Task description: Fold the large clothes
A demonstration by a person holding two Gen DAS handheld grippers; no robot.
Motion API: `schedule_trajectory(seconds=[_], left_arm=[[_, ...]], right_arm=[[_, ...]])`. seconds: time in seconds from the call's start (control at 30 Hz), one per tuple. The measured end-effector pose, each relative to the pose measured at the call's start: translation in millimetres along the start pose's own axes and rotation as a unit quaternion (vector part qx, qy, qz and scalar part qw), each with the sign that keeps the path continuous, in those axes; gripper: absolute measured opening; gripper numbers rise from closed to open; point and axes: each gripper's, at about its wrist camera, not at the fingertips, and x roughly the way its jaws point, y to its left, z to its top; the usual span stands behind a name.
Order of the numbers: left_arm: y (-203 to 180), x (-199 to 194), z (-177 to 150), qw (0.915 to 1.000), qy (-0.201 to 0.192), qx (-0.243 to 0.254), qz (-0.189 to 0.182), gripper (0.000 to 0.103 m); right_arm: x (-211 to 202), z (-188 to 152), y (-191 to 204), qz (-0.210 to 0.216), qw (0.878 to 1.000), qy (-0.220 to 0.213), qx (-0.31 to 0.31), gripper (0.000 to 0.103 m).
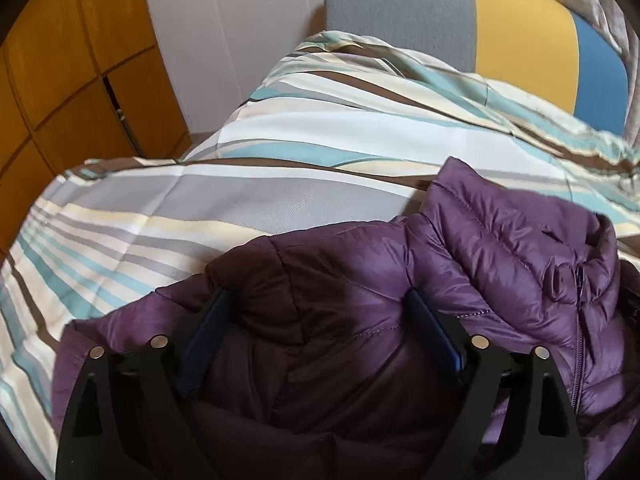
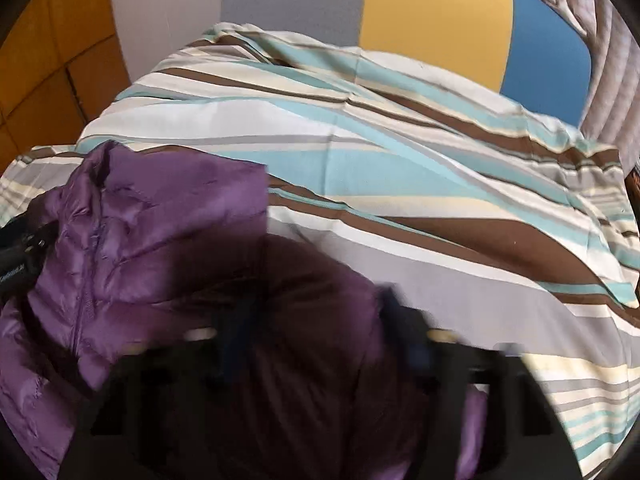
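Note:
A purple quilted puffer jacket [image 1: 500, 248] lies on a striped bed cover [image 1: 160, 200], its stand-up collar and zip to the right in the left wrist view. My left gripper [image 1: 320, 300] is open, its two fingers spread wide with the jacket's shoulder fabric bulging between them. In the right wrist view the same jacket [image 2: 152, 232] fills the lower left, collar and zip at the left. My right gripper [image 2: 316, 308] is blurred by motion; its fingers stand apart over the jacket's other shoulder. The left gripper's black body [image 2: 16, 264] shows at the left edge.
The striped cover [image 2: 440, 208] spreads over the bed towards a grey, yellow and blue padded headboard [image 1: 520, 32]. Orange wooden cabinet doors [image 1: 60, 80] stand to the left beyond a white wall. A pale curtain [image 2: 600, 60] hangs at the far right.

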Motion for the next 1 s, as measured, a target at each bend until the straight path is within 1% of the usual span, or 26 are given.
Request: schedule_trajectory(seconds=[0.03, 0.07, 0.13, 0.2, 0.3, 0.37, 0.43, 0.5, 0.53, 0.57, 0.6, 0.63, 0.7, 0.73, 0.77, 0.8, 0.83, 0.9, 0.97, 1.0], left_arm=[[1, -1, 0, 1.0, -0.002, -0.004, -0.001, 0.09], [2, -1, -1, 1.0, -0.003, -0.005, 0.0, 0.09], [0, -1, 0, 1.0, -0.004, 0.0, 0.005, 0.09], [-4, 0, 0, 0.9999, -0.004, 0.007, 0.014, 0.091], [-9, 4, 0, 0.9995, -0.002, 0.012, 0.028, 0.094], [-9, 6, 1, 0.9994, 0.001, 0.014, 0.033, 0.095], [-7, 6, 3, 0.9995, 0.005, 0.01, 0.029, 0.096], [-2, 3, 7, 0.9996, 0.014, 0.004, 0.023, 0.096], [-1, 0, 8, 0.9996, 0.02, 0.002, 0.02, 0.096], [3, -6, 10, 0.9996, 0.025, -0.002, 0.013, 0.096], [7, -12, 12, 0.9997, 0.022, -0.011, 0.006, 0.096], [15, -22, 14, 0.9995, 0.008, -0.031, 0.004, 0.096], [27, -33, 18, 0.9977, -0.005, -0.064, 0.022, 0.095], [29, -33, 20, 0.997, -0.003, -0.072, 0.028, 0.087], [29, -31, 21, 0.9969, 0.005, -0.072, 0.031, 0.078], [27, -23, 22, 0.9971, 0.021, -0.062, 0.038, 0.075], [24, -18, 22, 0.9973, 0.028, -0.052, 0.044, 0.073], [17, -5, 16, 0.9974, 0.026, -0.016, 0.066, 0.073], [19, -1, 10, 0.9978, 0.018, -0.014, 0.062, 0.073], [21, -1, 8, 0.998, 0.013, -0.018, 0.06, 0.073]], right_arm=[[-5, -2, 2, -0.002, 1.0, -0.009, -0.001, 0.019], [-14, -7, 6, -0.012, 1.0, -0.025, -0.005, 0.017], [-21, -18, 14, -0.046, 0.997, -0.058, -0.017, 0.016], [-11, -24, 15, -0.055, 0.997, -0.057, -0.005, 0.017], [-1, -20, 13, -0.055, 0.997, -0.051, 0.001, 0.018], [1, -19, 14, -0.056, 0.997, -0.046, -0.005, 0.022], [0, -18, 11, -0.045, 0.998, -0.043, 0.0, 0.026], [-4, -14, 4, -0.032, 0.999, -0.041, 0.01, 0.04], [-10, -13, -1, -0.026, 0.999, -0.04, 0.018, 0.051], [-17, -13, -3, -0.02, 0.998, -0.044, 0.027, 0.051], [-32, -12, -9, -0.003, 0.997, -0.06, 0.045, 0.051], [-46, -13, -13, 0.012, 0.995, -0.075, 0.062, 0.051], [-67, -12, -12, 0.031, 0.992, -0.095, 0.081, 0.05], [-76, -12, -7, 0.043, 0.99, -0.103, 0.082, 0.049], [-80, -11, 0, 0.05, 0.99, -0.105, 0.081, 0.048], [-82, -10, 9, 0.062, 0.99, -0.102, 0.077, 0.047], [-81, -9, 21, 0.079, 0.99, -0.097, 0.071, 0.047], [-73, -4, 43, 0.095, 0.99, -0.09, 0.052, 0.044], [-63, 2, 69, 0.108, 0.991, -0.078, 0.028, 0.037], [-57, 7, 80, 0.115, 0.99, -0.073, 0.018, 0.036]])
